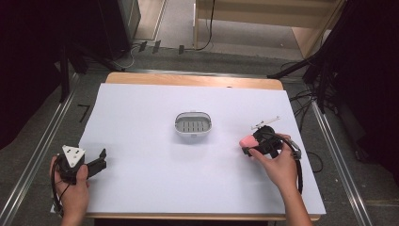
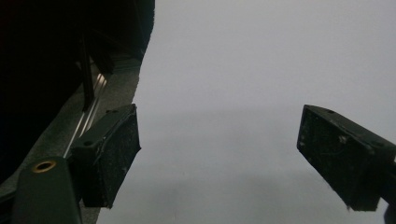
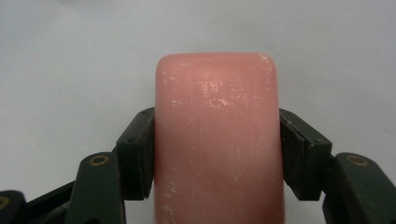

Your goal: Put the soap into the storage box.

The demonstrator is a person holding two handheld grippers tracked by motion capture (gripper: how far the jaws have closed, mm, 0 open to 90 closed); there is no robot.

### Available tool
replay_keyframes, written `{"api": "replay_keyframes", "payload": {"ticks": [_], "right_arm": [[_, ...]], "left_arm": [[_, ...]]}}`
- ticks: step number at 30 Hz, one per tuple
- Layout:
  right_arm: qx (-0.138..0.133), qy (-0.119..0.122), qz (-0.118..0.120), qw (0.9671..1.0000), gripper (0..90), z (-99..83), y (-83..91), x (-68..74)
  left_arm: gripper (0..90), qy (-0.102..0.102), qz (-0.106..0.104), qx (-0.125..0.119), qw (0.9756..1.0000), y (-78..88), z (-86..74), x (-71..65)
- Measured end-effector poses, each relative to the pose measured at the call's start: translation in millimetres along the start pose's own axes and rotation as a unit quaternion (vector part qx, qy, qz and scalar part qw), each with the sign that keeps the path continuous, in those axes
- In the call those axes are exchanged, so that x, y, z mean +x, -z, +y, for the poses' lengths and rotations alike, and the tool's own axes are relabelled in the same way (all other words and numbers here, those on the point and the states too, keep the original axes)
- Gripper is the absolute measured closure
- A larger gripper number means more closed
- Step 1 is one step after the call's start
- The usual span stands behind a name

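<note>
Soap bar: one, clamped in right gripper; one dish.

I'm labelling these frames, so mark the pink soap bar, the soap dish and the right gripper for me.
pink soap bar (image 3: pixel 217 135), right gripper view, middle of its broad face.
soap dish (image 1: pixel 193 133), high view, its near white rim.
right gripper (image 3: pixel 217 154), right gripper view, midway between its pads, which press the bar's sides.

Before you, a white sheet over a wooden table, a grey slotted dish at its middle, a thin white stick toward your right, dark cables on the floor beyond.
</note>
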State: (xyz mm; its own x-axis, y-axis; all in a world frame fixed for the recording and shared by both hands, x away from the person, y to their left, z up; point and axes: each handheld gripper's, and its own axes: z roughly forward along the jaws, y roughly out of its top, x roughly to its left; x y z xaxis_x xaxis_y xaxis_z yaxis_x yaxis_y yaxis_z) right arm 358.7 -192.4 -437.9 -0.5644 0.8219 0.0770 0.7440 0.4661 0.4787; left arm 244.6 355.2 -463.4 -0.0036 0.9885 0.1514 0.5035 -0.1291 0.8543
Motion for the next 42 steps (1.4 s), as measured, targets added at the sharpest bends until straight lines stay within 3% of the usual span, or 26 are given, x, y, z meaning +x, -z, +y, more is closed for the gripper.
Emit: {"api": "replay_keyframes", "payload": {"ticks": [16, 22, 28, 33, 38, 42], "right_arm": [[-0.029, 0.070, 0.045, 0.9961, 38.4, 35.1, 3.0, 14.3], [-0.036, 0.100, 0.049, 0.9931, 38.4, 49.1, 2.3, 22.7], [-0.038, 0.144, 0.061, 0.9869, 38.4, 67.6, -4.5, 37.5], [-0.041, 0.157, 0.064, 0.9847, 38.4, 75.6, -6.1, 43.1], [-0.049, 0.179, 0.067, 0.9804, 38.4, 85.2, -5.5, 47.9], [-0.050, 0.182, 0.072, 0.9794, 38.4, 89.6, -5.6, 49.8]], "left_arm": [[13.9, -0.001, 0.000, 0.000, 1.0000, -0.1, 0.0, 0.0], [13.9, 0.001, -0.001, -0.001, 1.0000, -0.1, -0.1, 0.2], [13.9, -0.001, -0.001, 0.000, 1.0000, -0.2, 0.0, 0.0], [13.9, 0.000, -0.001, 0.000, 1.0000, -0.3, -0.1, 0.0], [13.9, 0.000, -0.001, 0.001, 1.0000, -0.3, 0.0, 0.2], [13.9, 0.000, -0.001, 0.001, 1.0000, -0.3, 0.0, -0.1]]}}
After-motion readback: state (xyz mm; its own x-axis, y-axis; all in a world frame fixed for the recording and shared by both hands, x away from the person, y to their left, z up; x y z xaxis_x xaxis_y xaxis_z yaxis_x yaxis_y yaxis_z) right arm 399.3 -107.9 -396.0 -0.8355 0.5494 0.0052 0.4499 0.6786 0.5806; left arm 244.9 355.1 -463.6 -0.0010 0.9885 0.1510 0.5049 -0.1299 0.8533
